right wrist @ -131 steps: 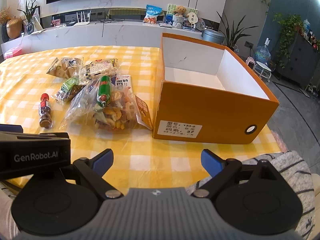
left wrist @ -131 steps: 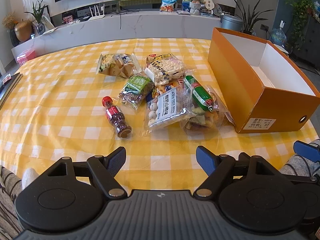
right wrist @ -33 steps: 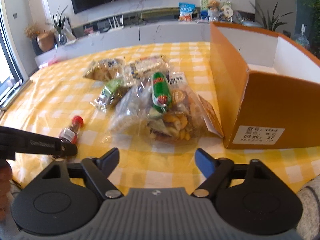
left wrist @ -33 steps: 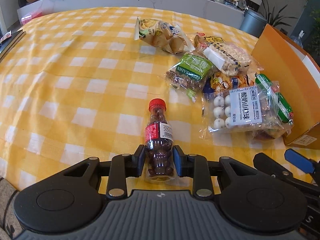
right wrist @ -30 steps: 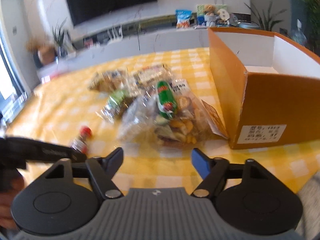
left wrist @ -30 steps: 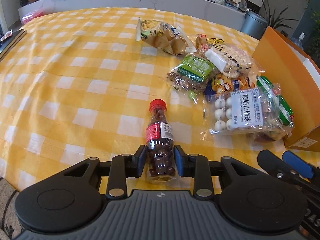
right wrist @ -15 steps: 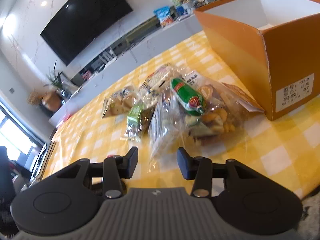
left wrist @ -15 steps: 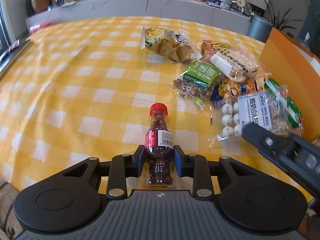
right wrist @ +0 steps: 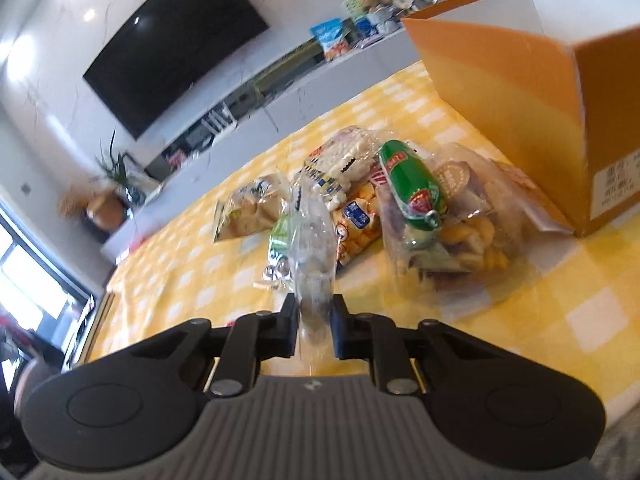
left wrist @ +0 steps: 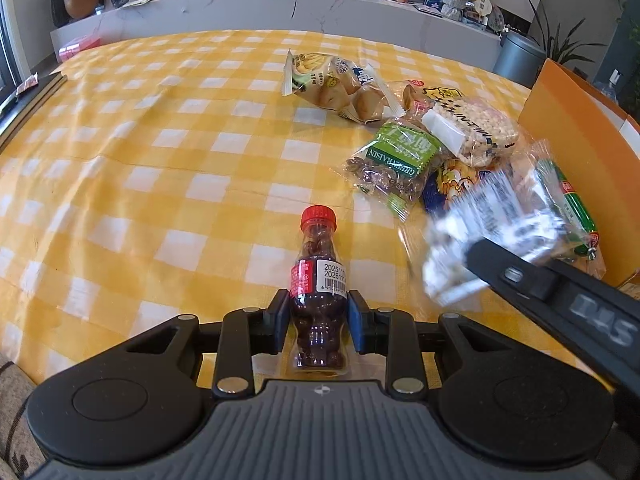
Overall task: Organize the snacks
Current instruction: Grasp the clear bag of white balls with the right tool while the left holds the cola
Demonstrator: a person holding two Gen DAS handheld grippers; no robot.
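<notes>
Low wrist views — shared snack pile (left wrist: 440, 160) (close)

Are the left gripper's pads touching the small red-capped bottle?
Touching. The left wrist view shows the left gripper with both blue pads pressed flat against the lower body of the red-capped bottle, no gap on either side.

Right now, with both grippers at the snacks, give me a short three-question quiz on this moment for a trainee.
1. True or false: the left gripper is closed on the small red-capped bottle.
2. What does the right gripper pinch? A) the green sausage B) a clear plastic bag C) the box rim
3. What colour is the outside of the cardboard box?

Key: 1 true; 2 B; 3 orange.
</notes>
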